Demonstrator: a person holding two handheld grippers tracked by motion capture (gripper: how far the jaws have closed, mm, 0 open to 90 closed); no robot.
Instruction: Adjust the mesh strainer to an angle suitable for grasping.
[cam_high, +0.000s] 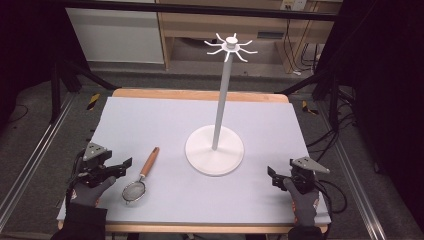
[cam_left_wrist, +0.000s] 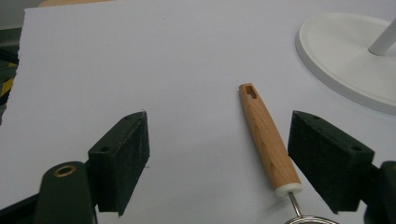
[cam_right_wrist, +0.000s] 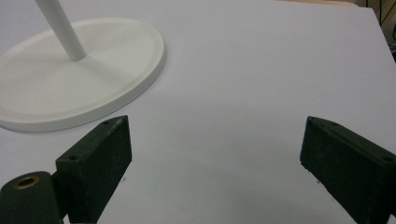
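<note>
Left claw (cam_left_wrist: 219, 154) is spread wide, empty, low over the worktop (cam_high: 150, 125); the wooden-handled strainer (cam_high: 141, 176) lies just beside it, its handle between the jaws. Right claw (cam_right_wrist: 217, 163) is spread, empty, near the white hook stand (cam_high: 216, 145).

The high view looks forward and down over the whole surface (cam_high: 150, 115). Each gripper view sits low and close, looking out between its own fingers. All three catch the white stand (cam_high: 215, 150) (cam_left_wrist: 345, 56) (cam_right_wrist: 79, 74).
</note>
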